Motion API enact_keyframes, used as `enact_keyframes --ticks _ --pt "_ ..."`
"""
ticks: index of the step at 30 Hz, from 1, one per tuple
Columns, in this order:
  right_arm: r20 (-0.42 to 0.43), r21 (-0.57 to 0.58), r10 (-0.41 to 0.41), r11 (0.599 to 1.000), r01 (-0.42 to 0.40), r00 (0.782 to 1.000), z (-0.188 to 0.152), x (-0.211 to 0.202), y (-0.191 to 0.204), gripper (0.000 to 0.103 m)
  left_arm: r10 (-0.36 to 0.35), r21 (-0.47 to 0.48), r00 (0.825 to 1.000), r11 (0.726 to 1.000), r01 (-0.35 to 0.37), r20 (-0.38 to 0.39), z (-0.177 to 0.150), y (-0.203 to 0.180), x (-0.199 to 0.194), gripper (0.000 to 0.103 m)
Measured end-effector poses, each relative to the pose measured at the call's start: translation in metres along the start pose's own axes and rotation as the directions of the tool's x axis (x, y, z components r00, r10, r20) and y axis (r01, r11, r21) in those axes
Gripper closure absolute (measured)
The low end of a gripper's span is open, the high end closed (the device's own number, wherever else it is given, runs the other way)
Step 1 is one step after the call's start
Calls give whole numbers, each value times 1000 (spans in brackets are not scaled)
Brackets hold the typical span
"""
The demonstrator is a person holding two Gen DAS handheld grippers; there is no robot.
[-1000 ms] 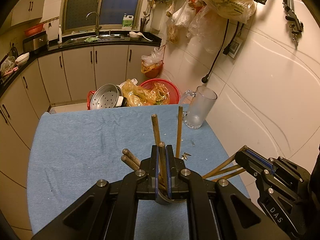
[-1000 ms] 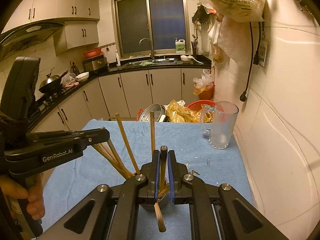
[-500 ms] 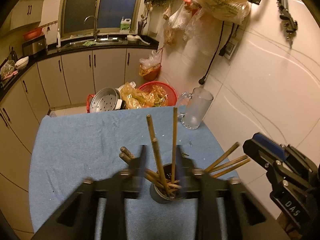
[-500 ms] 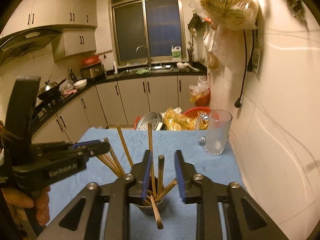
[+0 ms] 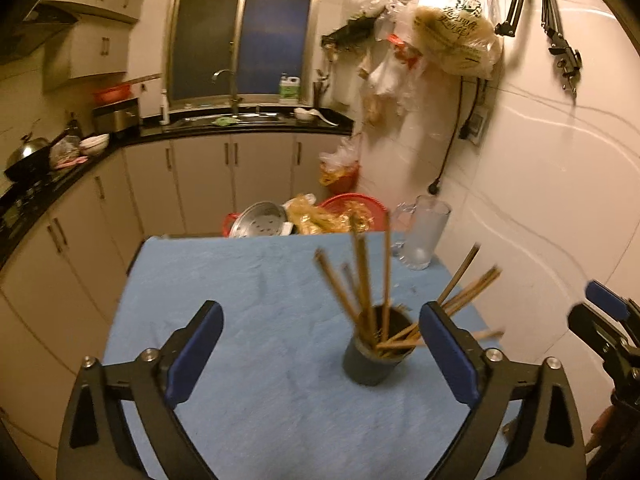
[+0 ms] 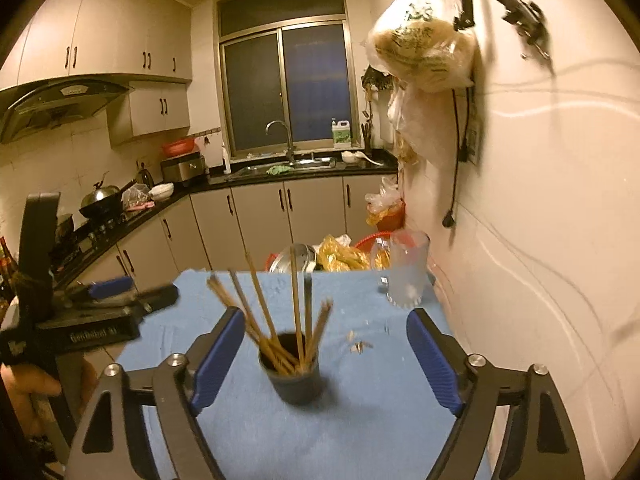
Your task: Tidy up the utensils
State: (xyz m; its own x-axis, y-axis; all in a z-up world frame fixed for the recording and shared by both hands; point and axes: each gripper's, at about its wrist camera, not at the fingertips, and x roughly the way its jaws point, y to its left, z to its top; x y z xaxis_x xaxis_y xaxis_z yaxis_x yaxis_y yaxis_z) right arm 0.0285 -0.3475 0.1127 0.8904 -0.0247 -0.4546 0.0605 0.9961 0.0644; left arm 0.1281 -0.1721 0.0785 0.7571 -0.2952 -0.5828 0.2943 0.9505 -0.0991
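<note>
Chopsticks [image 5: 362,280] stand as a splayed bundle in a dark cylindrical cup [image 5: 374,354] on the blue cloth [image 5: 248,320] that covers the table. Left wrist view: the left gripper [image 5: 320,356] has just been opening, and its jaws now stand wide apart with nothing between the blue pads. The cup sits ahead of the jaws, nearer the right-hand finger, and touches neither pad. Several chopsticks lean over the rim toward the wall side. A glass mug [image 5: 424,236] stands at the far corner of the cloth, well apart from the cup. The right gripper shows at the right edge of this view, clear of the cup.

Right wrist view: the right gripper [image 6: 326,358] has likewise just been opening. Its jaws are spread wide and grip nothing. The cup [image 6: 296,376] stands upright between the lines of the two fingers, free of both pads, with the chopsticks [image 6: 298,312] fanned upward from it. Small scraps [image 6: 358,346] lie on the cloth just beside the cup. The left gripper [image 6: 136,292] appears at the left, held by a hand [image 6: 36,388].
</note>
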Motion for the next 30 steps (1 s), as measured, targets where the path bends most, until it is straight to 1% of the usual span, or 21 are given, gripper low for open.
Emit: enact_keyframes --ticks 2,5,8,10,12,13,15,18,22,25,28,29,30 --pt "-13 8 -8 1000 8 1000 -25 -3 -2 14 46 10 999 999 -47 17 -22 5 -2 1" --pt "-21 33 -16 999 17 1000 -60 -3 -6 12 90 20 993 996 -92 73 -54 10 -7 0" --pt "-1 55 -11 998 11 1000 -93 -4 -6 11 96 13 988 995 -98 120 -82 12 -15 0" --pt "26 63 -12 998 11 1000 -117 -8 -5 11 104 6 985 994 -106 135 -99 12 -22 0" --pt "56 66 -6 998 2 998 -134 -14 -5 10 111 -4 982 994 -112 152 -113 11 -30 0" --pt "60 64 -4 998 0 998 -141 -17 -5 10 114 -12 982 993 -114 153 -122 11 -37 0" --pt "64 62 -6 998 2 998 -155 -27 -2 10 112 -36 986 993 -108 125 -135 10 -47 0" --pt "64 59 4 998 -8 998 -165 -49 3 9 90 -53 990 995 -84 111 -148 8 -66 0" --pt "132 31 -24 999 20 991 -169 -81 10 8 111 -21 983 994 -109 143 -155 -1 -94 0" --pt "153 33 -26 999 21 988 -171 -103 14 8 129 -4 971 991 -131 201 -156 -8 -117 0" --pt "178 25 -25 999 21 984 -172 -119 17 7 148 -1 949 988 -154 279 -156 -12 -140 0" --pt "186 29 -26 999 21 982 -172 -125 17 7 147 -10 943 988 -151 300 -157 -12 -147 0" --pt "197 35 -26 999 19 980 -173 -131 17 7 129 -17 941 991 -130 312 -156 -11 -152 0"
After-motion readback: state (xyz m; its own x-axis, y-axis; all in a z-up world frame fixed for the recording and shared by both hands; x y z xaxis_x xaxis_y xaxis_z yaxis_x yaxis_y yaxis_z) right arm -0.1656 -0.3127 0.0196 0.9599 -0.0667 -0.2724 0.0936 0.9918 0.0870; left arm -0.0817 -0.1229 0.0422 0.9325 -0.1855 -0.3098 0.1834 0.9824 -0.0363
